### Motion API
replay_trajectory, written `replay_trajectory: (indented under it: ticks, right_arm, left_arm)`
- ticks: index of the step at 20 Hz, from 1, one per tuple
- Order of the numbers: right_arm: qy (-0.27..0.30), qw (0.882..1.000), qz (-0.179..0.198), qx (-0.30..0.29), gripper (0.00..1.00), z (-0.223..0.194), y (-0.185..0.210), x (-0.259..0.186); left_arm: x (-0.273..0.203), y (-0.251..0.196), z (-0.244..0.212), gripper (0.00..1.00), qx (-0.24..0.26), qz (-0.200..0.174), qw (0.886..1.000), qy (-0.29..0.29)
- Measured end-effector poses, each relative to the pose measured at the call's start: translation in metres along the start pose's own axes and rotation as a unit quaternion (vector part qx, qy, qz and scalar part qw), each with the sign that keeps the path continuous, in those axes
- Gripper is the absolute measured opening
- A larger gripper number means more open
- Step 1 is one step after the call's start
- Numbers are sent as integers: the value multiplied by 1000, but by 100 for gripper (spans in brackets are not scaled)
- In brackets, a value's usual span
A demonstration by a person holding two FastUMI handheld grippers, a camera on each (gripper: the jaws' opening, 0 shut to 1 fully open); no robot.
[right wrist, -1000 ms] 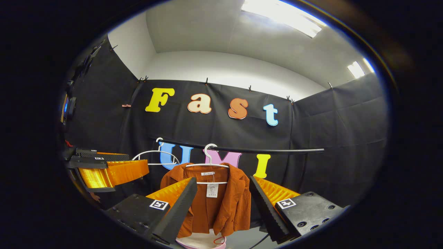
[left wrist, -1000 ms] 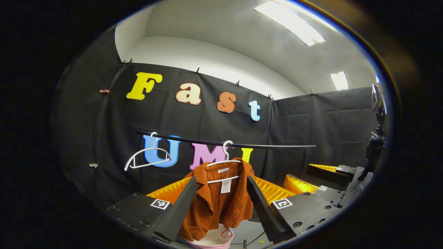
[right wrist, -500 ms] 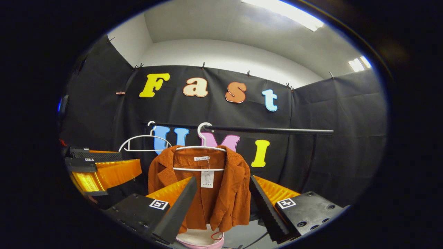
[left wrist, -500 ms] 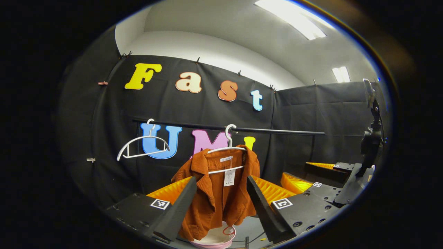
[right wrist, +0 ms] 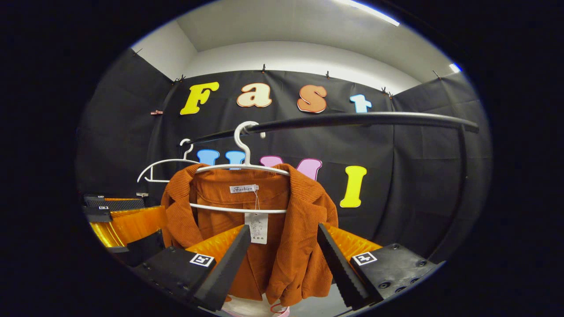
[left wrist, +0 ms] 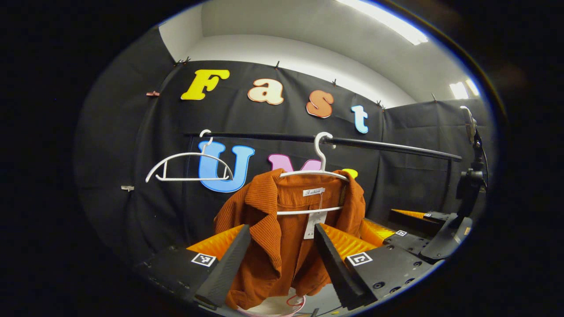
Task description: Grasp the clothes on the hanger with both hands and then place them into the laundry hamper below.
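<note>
A: Where's the jacket?
B: On a white hanger hooked on the black rail, above the pink hamper.
A: And the grippers?
B: Left gripper and right gripper both spread wide, short of the cloth. A bare hanger hangs farther left.

The rust-orange jacket carries a white neck label with script that looks like "Fashion". A paper hang tag dangles below it, its print too small to read. Square black-and-white coded markers sit on the gripper bodies, carrying no letters.
</note>
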State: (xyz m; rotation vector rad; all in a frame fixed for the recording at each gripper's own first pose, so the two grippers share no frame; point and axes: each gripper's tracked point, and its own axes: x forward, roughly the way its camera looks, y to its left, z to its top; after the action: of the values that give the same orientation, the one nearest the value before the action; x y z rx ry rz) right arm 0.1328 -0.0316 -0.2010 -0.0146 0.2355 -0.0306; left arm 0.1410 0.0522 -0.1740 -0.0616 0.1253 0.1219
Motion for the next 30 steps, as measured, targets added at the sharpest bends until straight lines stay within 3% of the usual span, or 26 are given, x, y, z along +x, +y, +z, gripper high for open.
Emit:
replay_trajectory:
  ticks: [3,8,12,16,21,23,24,25,26,28,29,30]
  right_arm:
    - [13,1000,16,4,97,-23,-10,24]
    - [56,998,31,16,98,-64,-20,55]
    - [72,995,51,48,98,-80,-22,71]
    - [85,991,75,65,98,-94,-12,88]
    - [74,992,74,64,95,-94,-14,114]
    - [76,993,73,61,90,-98,-21,123]
    - [75,993,70,56,87,-100,-25,128]
    - [73,994,63,44,70,-101,-29,132]
    - [66,996,52,27,51,-98,-38,131]
    - [50,996,66,16,12,-97,-38,138]
    - [47,996,75,17,13,-96,-37,138]
    - [40,996,83,19,14,-94,-39,141]
  left_arm:
    - [21,9,-22,92,-9,46,999,12]
    - [49,13,-62,92,-6,87,994,61]
    - [62,22,-74,92,-13,119,990,68]
    - [77,27,-80,92,-21,137,988,72]
    - [93,38,-78,92,-3,152,986,65]
    - [98,47,-75,80,3,161,985,61]
    - [103,49,-75,80,5,159,986,57]
    - [111,45,-74,65,7,138,989,54]
    - [113,42,-74,60,12,132,990,54]
    - [116,59,-77,26,34,149,986,62]
    - [119,62,-76,10,42,149,985,71]
    - [122,69,-76,7,45,154,984,75]
